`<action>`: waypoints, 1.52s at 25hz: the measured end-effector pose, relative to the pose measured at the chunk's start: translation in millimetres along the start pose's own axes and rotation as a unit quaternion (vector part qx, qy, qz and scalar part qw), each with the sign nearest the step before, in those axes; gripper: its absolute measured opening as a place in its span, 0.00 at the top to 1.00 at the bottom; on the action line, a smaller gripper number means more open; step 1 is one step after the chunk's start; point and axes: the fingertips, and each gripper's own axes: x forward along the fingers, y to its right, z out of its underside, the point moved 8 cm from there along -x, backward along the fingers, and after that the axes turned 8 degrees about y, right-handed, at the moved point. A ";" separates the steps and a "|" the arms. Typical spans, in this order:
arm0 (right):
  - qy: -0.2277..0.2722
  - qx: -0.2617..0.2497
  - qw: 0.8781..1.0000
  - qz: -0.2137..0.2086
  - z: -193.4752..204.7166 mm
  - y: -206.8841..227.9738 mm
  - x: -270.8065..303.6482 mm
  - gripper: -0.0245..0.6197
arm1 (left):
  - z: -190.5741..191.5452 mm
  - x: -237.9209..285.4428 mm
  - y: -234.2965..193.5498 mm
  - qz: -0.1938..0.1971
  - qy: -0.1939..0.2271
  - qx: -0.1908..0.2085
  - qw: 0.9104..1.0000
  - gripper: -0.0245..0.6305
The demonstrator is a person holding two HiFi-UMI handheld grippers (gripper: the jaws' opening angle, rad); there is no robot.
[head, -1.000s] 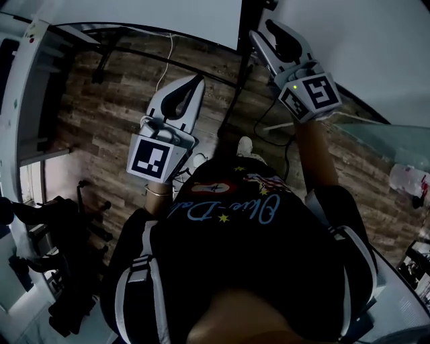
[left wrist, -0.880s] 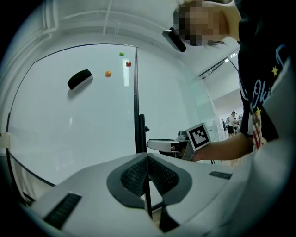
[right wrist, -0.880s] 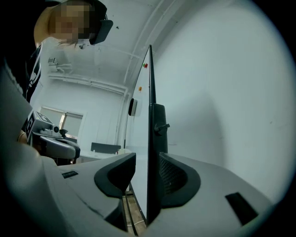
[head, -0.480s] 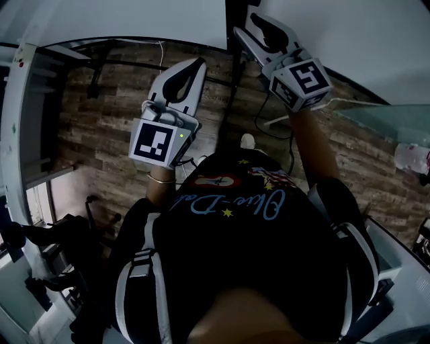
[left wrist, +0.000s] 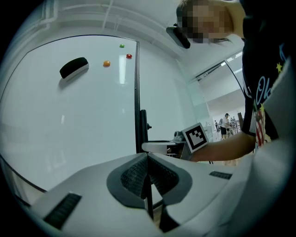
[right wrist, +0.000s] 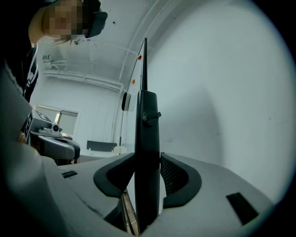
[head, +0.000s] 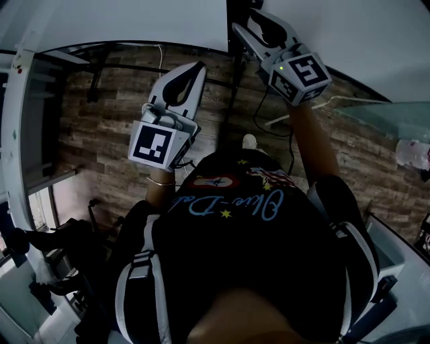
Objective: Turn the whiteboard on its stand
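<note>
The whiteboard (head: 134, 20) fills the top of the head view, with its black stand post (head: 233, 27) at its right edge. My right gripper (head: 246, 25) reaches level to that post. In the right gripper view the post (right wrist: 147, 134) stands between the jaws; they have just been opening, and the pads (right wrist: 173, 173) sit close beside it without pressing. My left gripper (head: 197, 67) hovers shut and empty in front of the board (left wrist: 69, 120), left of the frame edge (left wrist: 137, 92). A black eraser (left wrist: 74, 68) and small magnets (left wrist: 107, 64) stick to the board.
Wood-plank floor (head: 107, 127) lies below, with the stand's black leg (head: 228, 107) and cables (head: 272, 117) running across it. White shelving (head: 17, 134) stands at the left, a glass panel (head: 383, 117) at the right. Dark equipment (head: 60, 255) sits at the lower left.
My right gripper has shifted up and left in the head view, closer onto the stand post. The left gripper has barely moved.
</note>
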 end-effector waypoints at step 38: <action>-0.034 0.001 0.999 -0.006 -4.9 -16.6 -6.1 0.69 | 0.5 -32.3 6.5 -0.009 -0.010 0.002 1.000 0.96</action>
